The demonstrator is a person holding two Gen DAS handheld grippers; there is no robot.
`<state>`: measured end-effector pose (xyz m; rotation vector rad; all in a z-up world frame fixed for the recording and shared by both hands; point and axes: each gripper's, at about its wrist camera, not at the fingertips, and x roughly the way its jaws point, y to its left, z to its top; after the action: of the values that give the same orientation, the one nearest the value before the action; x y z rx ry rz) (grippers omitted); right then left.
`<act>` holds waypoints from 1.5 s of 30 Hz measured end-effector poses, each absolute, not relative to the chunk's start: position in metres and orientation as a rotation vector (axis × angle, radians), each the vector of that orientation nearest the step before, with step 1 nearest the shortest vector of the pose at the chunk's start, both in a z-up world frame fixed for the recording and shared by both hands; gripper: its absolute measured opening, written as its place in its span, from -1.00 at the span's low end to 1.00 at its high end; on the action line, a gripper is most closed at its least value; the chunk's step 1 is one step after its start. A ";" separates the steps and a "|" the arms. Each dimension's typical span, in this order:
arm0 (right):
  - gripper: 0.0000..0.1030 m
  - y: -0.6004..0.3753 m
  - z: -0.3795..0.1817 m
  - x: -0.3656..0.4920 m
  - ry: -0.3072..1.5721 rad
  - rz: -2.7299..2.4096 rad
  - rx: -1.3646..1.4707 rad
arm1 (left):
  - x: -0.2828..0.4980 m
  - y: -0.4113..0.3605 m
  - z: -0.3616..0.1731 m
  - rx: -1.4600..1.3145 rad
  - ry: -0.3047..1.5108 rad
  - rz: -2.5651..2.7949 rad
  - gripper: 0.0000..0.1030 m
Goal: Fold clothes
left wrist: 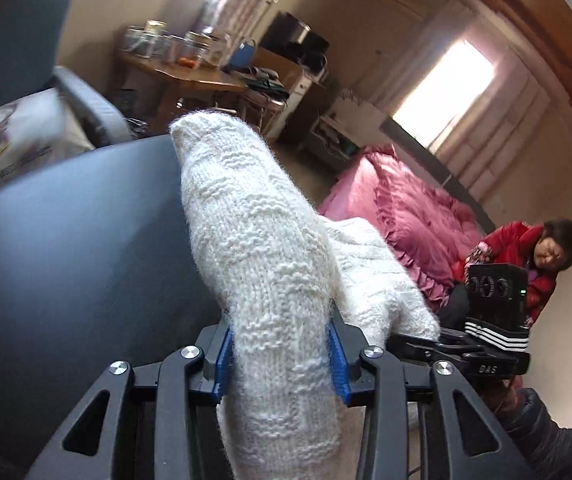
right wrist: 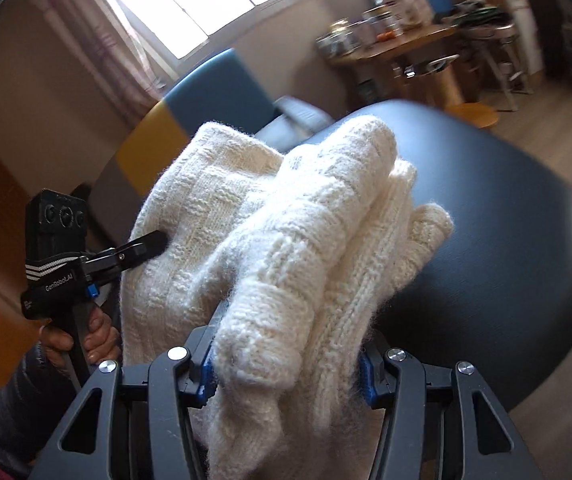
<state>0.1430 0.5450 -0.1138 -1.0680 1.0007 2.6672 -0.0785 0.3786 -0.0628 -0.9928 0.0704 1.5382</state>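
**A:** Start at the left. What have the left tongs (left wrist: pixel 279 364) got?

**B:** They pinch a thick roll of the cream knit sweater (left wrist: pixel 261 248), blue pads (left wrist: pixel 221 364) pressed into the wool on both sides. The roll stands up past the pads like a fat tube. In the right wrist view the same tongs bite into the garment's left edge.

**A:** And where is the sweater itself?

**B:** Bunched between the two tools, over a dark, smooth, rounded surface (left wrist: pixel 73 232) — padded leather or vinyl by the look of it, more a seat than a desk. Whether the wool rests on it or hangs just above, I cannot tell.

**A:** The right tongs (right wrist: pixel 288 374)?

**B:** Clamped on several stacked layers at the near edge, fuzzy fibres spilling over the pads.

**A:** How will it handle?

**B:** Soft, bulky, springy. A chunky basket-weave knit with a hairy nap: light for its size, but it will stretch and sag under its own weight, and thick layers want to spring open. It grips well on ribbed pads — little risk of slipping. I would judge the best hold to be at hems or folded edges, through all layers, not a single loose stitch.
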 end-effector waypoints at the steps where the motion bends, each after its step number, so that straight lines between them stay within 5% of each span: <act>1: 0.05 0.551 -0.116 0.143 0.997 2.643 -1.068 | -0.079 0.392 -0.066 -0.998 0.099 1.536 -0.23; 6: 0.01 0.583 -0.129 0.142 0.981 2.522 -1.066 | -0.083 0.444 -0.103 -1.074 0.275 1.610 -0.19; 11: 0.18 0.588 -0.142 0.153 1.012 2.532 -0.981 | -0.094 0.451 -0.120 -1.151 0.272 1.644 -0.03; 13: 0.43 0.586 -0.142 0.158 0.988 2.533 -0.967 | -0.092 0.450 -0.112 -1.143 0.282 1.658 -0.03; 23: 0.48 0.525 -0.063 0.164 0.403 2.822 -0.922 | -0.072 0.419 -0.053 -0.951 0.194 1.769 -0.09; 27: 0.34 0.502 -0.056 0.151 0.252 2.926 -1.015 | -0.055 0.421 -0.057 -0.944 0.244 1.720 -0.09; 34: -0.12 0.512 -0.098 0.160 0.365 2.853 -1.078 | -0.036 0.425 -0.087 -0.986 0.326 1.730 -0.10; 40: -0.11 0.517 -0.126 0.168 0.454 2.804 -1.106 | -0.023 0.429 -0.099 -0.974 0.370 1.795 -0.09; 42: 0.10 0.515 -0.123 0.170 0.480 2.811 -1.087 | -0.020 0.426 -0.091 -0.967 0.393 1.865 -0.09; 45: 0.84 0.500 -0.114 0.169 0.532 2.834 -1.075 | -0.014 0.414 -0.072 -0.922 0.426 2.010 -0.09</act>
<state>0.1694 0.5004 -0.1139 -1.0749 0.5324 2.8335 -0.0137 0.4142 -0.0722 -0.9225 0.4264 2.0098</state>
